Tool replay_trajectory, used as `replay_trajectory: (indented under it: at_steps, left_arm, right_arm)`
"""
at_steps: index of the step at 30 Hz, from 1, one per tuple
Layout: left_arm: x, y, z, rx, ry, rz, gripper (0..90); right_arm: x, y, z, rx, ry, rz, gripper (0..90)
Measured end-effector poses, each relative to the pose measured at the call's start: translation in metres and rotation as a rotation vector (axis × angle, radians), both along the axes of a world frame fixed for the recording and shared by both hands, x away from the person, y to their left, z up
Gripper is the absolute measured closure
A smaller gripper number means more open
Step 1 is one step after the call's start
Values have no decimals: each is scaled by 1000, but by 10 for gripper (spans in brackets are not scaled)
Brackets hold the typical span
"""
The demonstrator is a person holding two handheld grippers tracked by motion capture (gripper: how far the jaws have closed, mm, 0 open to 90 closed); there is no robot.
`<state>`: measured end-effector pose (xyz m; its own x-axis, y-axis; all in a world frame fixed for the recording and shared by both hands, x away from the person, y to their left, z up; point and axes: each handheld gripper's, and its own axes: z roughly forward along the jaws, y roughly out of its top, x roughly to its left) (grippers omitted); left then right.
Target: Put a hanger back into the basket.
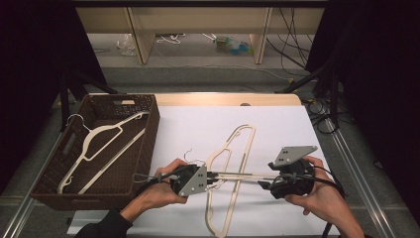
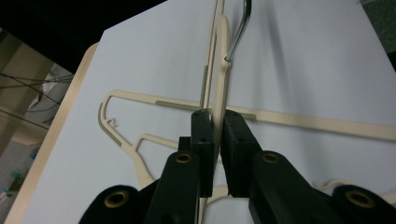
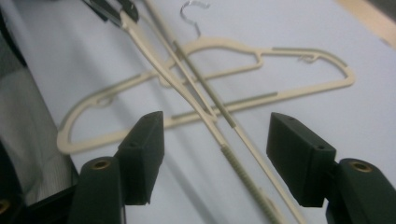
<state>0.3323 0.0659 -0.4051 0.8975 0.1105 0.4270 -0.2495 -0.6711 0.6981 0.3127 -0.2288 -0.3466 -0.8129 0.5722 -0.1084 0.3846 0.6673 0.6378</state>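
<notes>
Cream matt plastic hanger (image 2: 219, 70) with glossy metal hook (image 2: 239, 28), dark woven wicker basket (image 1: 148, 129), smooth white tabletop (image 1: 198, 129)

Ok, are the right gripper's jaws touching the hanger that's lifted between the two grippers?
Apart. The right gripper view shows the right gripper open, with white table on both sides between its pads and the lifted hanger.

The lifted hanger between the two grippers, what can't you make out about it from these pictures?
- High view: the lifted hanger has its ends hidden by the left gripper and right gripper.
- Left gripper view: its hook and far end are cut off by the top edge.
- Right gripper view: the near end runs off the bottom edge; the open jaws stand beside it without touching.
</notes>
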Motion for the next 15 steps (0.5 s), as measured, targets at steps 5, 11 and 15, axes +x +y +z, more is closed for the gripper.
replay_trajectory:
  at_steps: [5, 11, 15]
  left_arm:
    - [7, 2, 11, -92, 139, 92, 850]
    - [20, 13, 13, -210, 314, 199, 860]
    - [27, 19, 9, -241, 374, 259, 861]
  right_arm:
    - [1, -4, 6, 81, -33, -50, 333]
    - [1, -9, 10, 132, -74, -109, 344]
    - [1, -11, 9, 136, -79, -106, 345]
